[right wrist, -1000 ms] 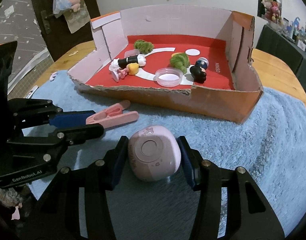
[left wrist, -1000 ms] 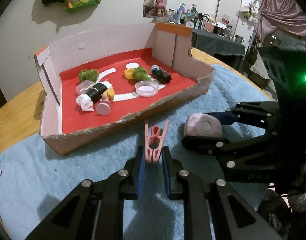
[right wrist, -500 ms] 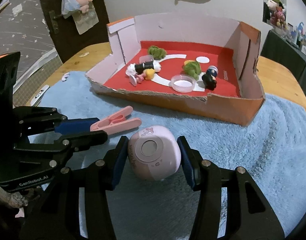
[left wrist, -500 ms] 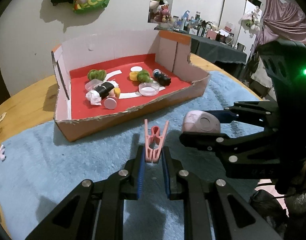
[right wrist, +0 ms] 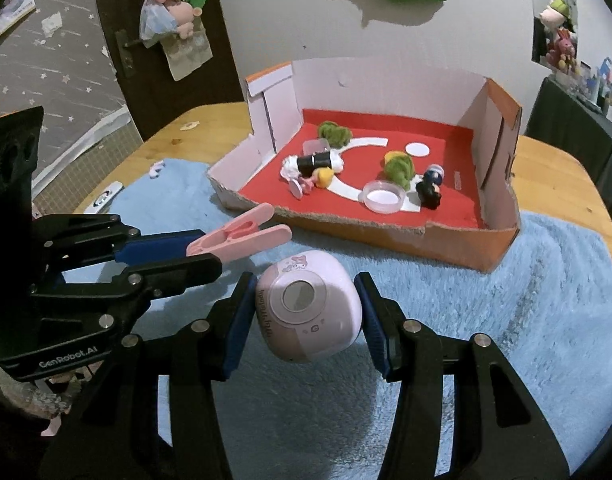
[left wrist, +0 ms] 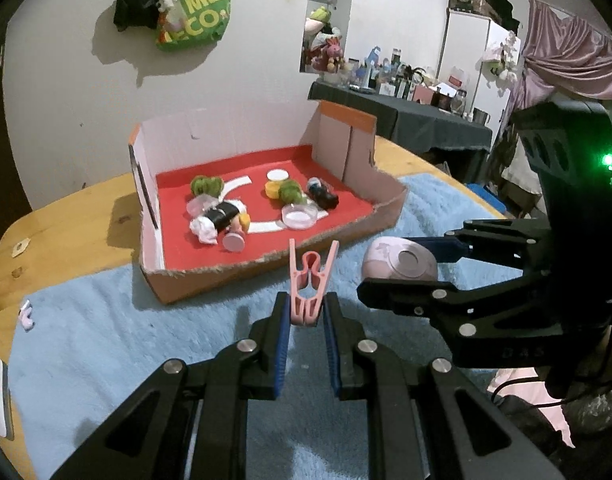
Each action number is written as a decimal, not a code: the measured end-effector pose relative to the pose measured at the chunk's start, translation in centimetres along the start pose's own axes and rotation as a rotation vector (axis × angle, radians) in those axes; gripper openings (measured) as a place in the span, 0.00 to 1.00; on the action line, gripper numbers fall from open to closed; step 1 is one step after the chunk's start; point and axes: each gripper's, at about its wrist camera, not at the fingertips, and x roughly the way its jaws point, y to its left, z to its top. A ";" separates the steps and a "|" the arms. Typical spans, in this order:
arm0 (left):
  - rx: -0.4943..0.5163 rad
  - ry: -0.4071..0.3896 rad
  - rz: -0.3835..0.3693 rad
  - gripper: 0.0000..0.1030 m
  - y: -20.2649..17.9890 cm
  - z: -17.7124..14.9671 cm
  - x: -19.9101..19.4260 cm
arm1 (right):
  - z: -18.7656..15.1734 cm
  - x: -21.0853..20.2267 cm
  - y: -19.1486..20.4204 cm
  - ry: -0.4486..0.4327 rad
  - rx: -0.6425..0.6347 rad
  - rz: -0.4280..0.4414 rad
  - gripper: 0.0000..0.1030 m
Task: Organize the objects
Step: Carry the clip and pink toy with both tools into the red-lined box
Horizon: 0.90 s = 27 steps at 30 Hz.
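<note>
Open blue mat (right wrist: 506, 320) lies at 3 o'clock. At 12 o'clock the cardboard box (right wrist: 446, 240) presents a low torn front wall; taller walls block its back and sides.

Pink clothespin (left wrist: 308, 288) and rounded lilac case (right wrist: 310, 310), both aloft, clamped.

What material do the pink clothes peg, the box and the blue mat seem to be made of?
Pink clothes peg: probably moulded plastic, smooth, even in colour, slightly glossy.
Box: cardboard, judging by the torn, fibrous brown front edge; the floor looks like matte red paper or print.
Blue mat: soft fabric, likely plush or fleece, with a fuzzy pile showing brush marks.
</note>
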 end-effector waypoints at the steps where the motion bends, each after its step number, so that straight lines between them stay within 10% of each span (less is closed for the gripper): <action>1: -0.001 -0.004 0.002 0.16 0.0 0.2 -0.1 | 0.1 -0.2 0.0 -0.004 0.000 0.002 0.47; 27: -0.034 0.045 0.017 0.16 3.0 4.7 4.9 | 6.2 3.3 -4.5 0.018 0.058 0.017 0.47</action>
